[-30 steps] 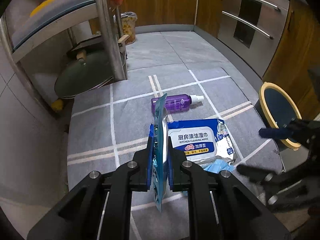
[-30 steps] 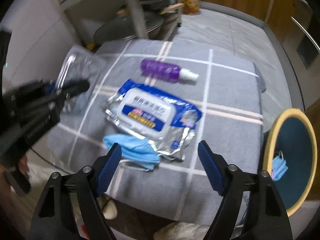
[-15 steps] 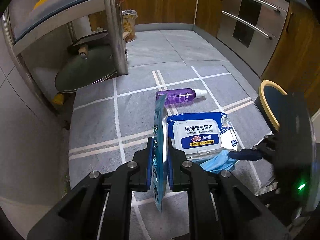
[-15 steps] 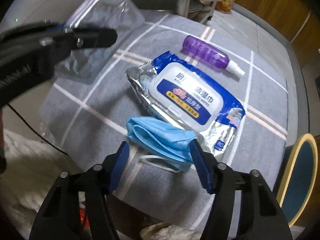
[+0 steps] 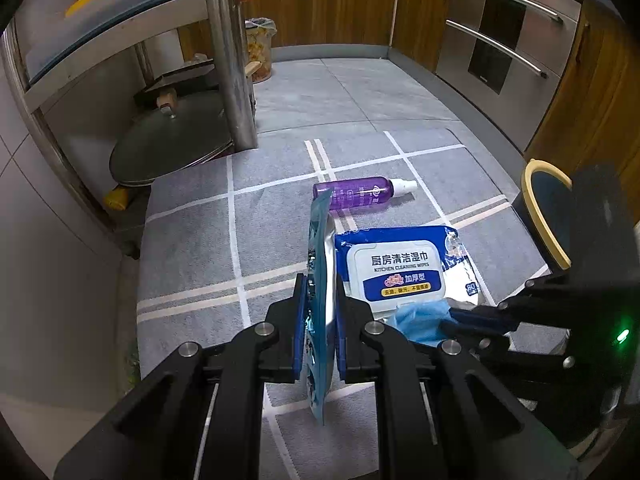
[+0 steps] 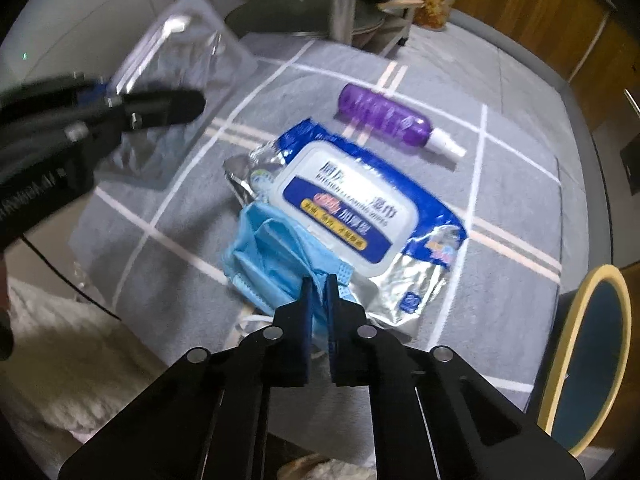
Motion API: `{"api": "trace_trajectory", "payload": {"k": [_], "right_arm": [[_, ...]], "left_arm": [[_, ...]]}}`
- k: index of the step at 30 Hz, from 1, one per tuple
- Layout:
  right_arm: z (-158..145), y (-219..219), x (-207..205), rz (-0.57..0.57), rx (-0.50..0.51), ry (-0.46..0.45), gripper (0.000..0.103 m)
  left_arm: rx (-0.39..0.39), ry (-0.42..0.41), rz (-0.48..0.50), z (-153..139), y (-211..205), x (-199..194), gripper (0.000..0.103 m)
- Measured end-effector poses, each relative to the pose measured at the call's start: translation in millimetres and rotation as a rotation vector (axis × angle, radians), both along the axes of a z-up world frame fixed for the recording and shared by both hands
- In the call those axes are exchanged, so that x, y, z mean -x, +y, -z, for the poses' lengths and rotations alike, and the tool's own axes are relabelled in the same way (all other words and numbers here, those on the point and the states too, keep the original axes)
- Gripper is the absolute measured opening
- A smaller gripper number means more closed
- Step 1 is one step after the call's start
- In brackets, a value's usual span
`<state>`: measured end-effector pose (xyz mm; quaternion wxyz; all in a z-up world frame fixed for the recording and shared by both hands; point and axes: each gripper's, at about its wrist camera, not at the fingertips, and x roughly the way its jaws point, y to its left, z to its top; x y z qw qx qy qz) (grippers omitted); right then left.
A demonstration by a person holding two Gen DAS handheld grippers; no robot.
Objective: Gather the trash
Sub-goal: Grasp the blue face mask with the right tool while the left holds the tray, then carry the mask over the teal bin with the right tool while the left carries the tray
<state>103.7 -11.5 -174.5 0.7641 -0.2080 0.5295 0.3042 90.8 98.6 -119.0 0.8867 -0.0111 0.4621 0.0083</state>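
My left gripper is shut on a flat blue and clear plastic package, held edge-up above the grey checked mat. The package also shows in the right wrist view, with the left gripper at the left. My right gripper is shut on a crumpled blue face mask that lies against a blue wet-wipes pack. In the left wrist view the mask sits at the wipes pack's near edge. A purple spray bottle lies beyond.
A yellow-rimmed dark bin stands at the right off the mat, also in the left wrist view. A metal rack leg, a pot lid and a small waste basket stand at the back. Wooden cabinets and an oven line the far wall.
My right gripper moved down and forward onto the blue mask and closed on it. My left gripper kept its hold on the package and shifted only slightly.
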Motion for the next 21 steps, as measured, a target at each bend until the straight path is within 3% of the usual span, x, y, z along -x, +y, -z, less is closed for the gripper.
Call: {"api": "trace_trajectory", "payload": {"k": [15,21], "right_arm": [[-37,-67,-20,0.214,-0.079,-0.060,0.007],[-76,-110,-31,0.295,-0.067,-0.116,0.007]], "left_arm": [[-0.021,-0.029,0.078,-14,-47,-1,0.012],[-0.013,-0.049,0.117,-22,-74,-7,0.012]]}}
